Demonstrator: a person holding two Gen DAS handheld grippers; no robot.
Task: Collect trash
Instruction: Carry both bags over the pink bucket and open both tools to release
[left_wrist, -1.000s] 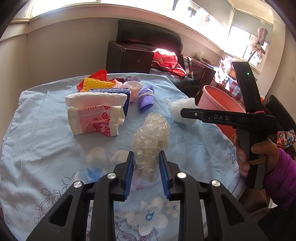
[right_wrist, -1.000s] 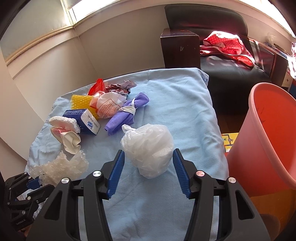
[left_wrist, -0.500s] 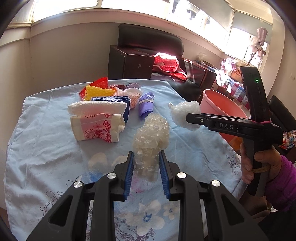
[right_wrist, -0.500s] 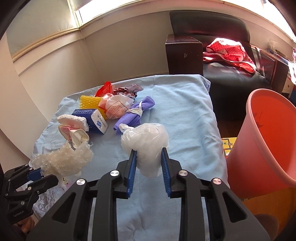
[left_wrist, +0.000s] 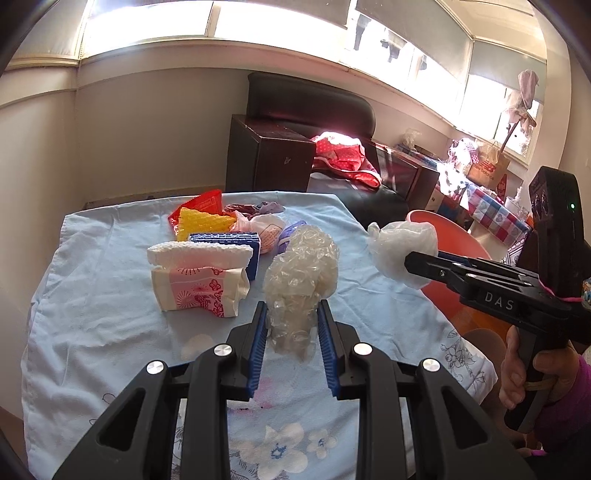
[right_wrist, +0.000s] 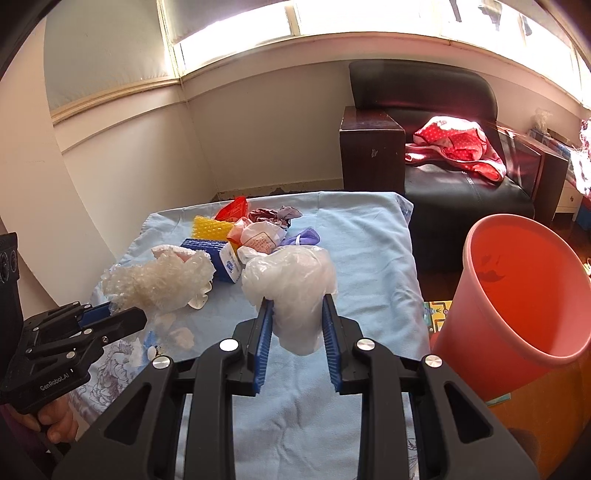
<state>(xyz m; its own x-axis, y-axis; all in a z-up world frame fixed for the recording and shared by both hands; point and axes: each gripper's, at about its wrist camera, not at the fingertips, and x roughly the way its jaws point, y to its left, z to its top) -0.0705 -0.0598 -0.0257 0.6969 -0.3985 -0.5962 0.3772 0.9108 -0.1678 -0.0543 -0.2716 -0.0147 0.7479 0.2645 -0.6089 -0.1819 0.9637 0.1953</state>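
Observation:
My left gripper (left_wrist: 291, 317) is shut on a crumpled wad of clear bubble wrap (left_wrist: 301, 273), held just above the blue tablecloth (left_wrist: 92, 295). The right gripper (right_wrist: 297, 314) is shut on a scrunched white plastic bag (right_wrist: 291, 280), also lifted off the cloth. In the left wrist view the white bag (left_wrist: 400, 245) hangs in front of the pink bin (left_wrist: 454, 236). From the right wrist, the pink bin (right_wrist: 524, 295) stands on the floor to the right of the table, and the left gripper (right_wrist: 125, 314) with the bubble wrap (right_wrist: 159, 278) is at the left.
More litter lies at the far part of the cloth: a tissue pack (left_wrist: 199, 288), a blue packet (left_wrist: 225, 238), a yellow mesh piece (left_wrist: 201, 221), a red wrapper (right_wrist: 232, 210) and a purple cloth (right_wrist: 304, 236). A dark armchair (right_wrist: 424, 110) stands beyond the table.
The right gripper closed on the white bag and lifted it toward the bin. The left gripper rose a little with the bubble wrap still held.

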